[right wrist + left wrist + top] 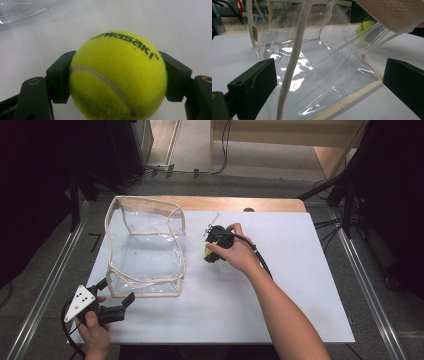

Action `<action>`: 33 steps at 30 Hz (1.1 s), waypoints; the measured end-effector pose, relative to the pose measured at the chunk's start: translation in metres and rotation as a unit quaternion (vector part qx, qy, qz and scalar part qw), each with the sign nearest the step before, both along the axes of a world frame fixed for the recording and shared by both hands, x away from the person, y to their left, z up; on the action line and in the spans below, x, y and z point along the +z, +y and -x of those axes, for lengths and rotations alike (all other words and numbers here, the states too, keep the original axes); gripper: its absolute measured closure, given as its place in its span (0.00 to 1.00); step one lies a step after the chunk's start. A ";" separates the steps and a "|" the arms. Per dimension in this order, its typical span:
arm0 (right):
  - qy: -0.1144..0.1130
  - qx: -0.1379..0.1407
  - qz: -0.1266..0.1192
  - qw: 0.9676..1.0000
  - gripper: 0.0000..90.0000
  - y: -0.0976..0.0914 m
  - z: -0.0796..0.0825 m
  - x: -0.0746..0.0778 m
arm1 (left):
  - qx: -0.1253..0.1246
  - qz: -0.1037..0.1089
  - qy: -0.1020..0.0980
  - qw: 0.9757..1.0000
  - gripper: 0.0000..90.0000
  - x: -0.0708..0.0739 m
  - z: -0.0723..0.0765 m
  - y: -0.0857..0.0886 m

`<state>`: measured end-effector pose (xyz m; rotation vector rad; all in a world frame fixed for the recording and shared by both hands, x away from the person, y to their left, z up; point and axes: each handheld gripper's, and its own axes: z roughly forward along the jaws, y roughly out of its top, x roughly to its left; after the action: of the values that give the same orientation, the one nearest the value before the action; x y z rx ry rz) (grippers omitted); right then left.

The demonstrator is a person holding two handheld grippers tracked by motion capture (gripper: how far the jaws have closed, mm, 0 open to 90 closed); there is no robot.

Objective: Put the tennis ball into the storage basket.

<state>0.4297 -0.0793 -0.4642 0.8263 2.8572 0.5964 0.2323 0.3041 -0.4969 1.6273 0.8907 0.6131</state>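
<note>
**Yellow tennis ball clamped beside clear bag**

Yellow-green felt is seen at frame centre in the right gripper view: a tennis ball [117, 77] with black lettering and a pale seam is pinched between the two black jaws, one pad pressed on each side. White table surface [175, 22] is seen behind it. In the high view the right gripper [212, 251] is placed just right of centre, gripped by the right hand [240, 254], and a sliver of the ball [207, 251] is visible at its left edge, just above the table.

A transparent plastic bag [145, 247] with beige fabric trim is stood open at centre left of the high view, near the ball but apart from it.

The left gripper [119, 296] is held at lower left of the high view by the left hand [94, 332], just beside the bag's near lower corner. In the left gripper view its jaws are spread wide, at the lower left and right edges, with nothing pinched; the bag's clear wall [319, 70] and a beige strap [294, 57] are seen between them, and the ball [365, 29] is glimpsed through the plastic at upper right. Whether the bag is touched cannot be told.
</note>
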 end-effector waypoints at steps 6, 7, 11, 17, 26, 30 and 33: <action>0.001 0.012 0.000 1.000 0.25 0.003 0.003 0.004 | 0.000 -0.001 0.001 1.000 0.00 0.000 0.000 0.000; 0.002 0.012 -0.001 1.000 0.25 0.004 0.004 0.006 | -0.001 0.000 0.001 1.000 0.00 0.000 0.000 0.000; -0.001 0.014 -0.006 1.000 0.25 0.004 0.005 0.010 | -0.001 0.000 0.001 1.000 0.00 0.000 0.000 0.000; -0.002 0.019 -0.008 1.000 0.25 0.004 0.007 0.016 | -0.001 0.000 0.001 1.000 0.00 0.000 0.000 0.000; -0.001 0.027 -0.013 1.000 0.25 0.005 0.009 0.021 | -0.001 0.000 0.001 1.000 0.00 0.000 0.000 -0.001; 0.001 0.030 -0.010 0.999 0.25 0.005 0.010 0.024 | -0.001 -0.001 0.002 1.000 0.00 0.000 0.000 -0.001; 0.001 0.029 -0.015 0.999 0.25 0.005 0.011 0.028 | -0.001 -0.001 0.001 1.000 0.00 0.000 0.000 0.000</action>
<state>0.4187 -0.0741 -0.4361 0.7498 2.8897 0.6460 0.2327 0.3036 -0.4970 1.6307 0.8901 0.6096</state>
